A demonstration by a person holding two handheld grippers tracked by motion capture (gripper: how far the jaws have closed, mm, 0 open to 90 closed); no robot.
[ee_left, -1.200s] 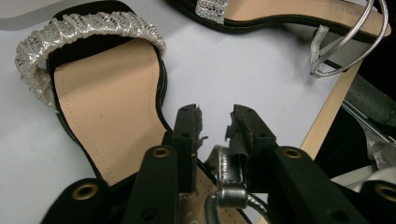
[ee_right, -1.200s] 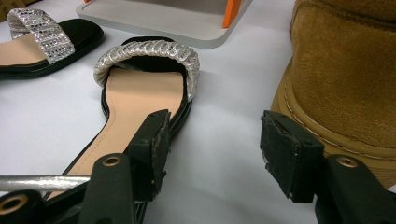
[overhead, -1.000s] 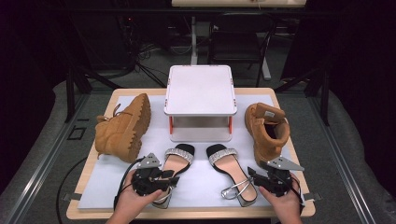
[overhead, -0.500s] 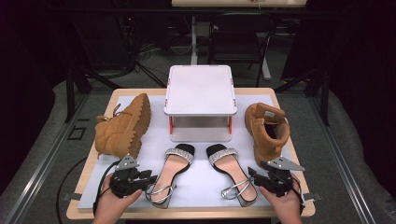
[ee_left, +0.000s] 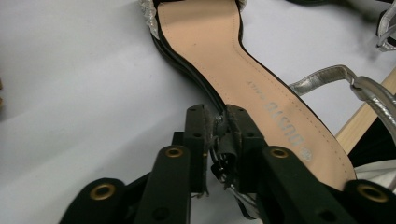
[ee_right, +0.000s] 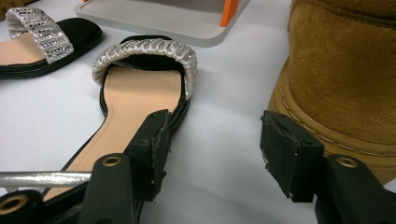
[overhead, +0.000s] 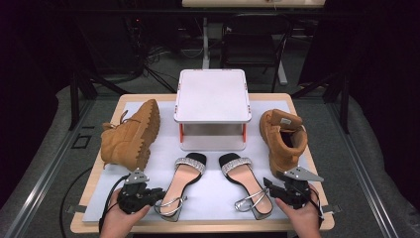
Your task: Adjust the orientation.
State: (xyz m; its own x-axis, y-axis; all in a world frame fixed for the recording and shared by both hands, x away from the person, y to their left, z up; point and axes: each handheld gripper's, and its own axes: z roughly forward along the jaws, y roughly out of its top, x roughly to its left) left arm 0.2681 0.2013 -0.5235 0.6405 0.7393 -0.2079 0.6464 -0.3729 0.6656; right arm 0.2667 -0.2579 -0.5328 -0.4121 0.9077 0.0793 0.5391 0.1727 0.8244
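Two sandals lie side by side on the white mat (overhead: 213,198). The left gripper (ee_left: 219,135) has just been closing its jaws; they now stand nearly together, pinching the black edge of the left sandal (overhead: 182,183) beside its tan insole, with the silver ankle strap (ee_left: 327,77) just to the jaws' right. The right gripper (ee_right: 212,144) stands released, jaws wide apart over bare mat: the right sandal (ee_right: 135,93) lies just past its left jaw, the tan boot (ee_right: 345,70) just past its right jaw.
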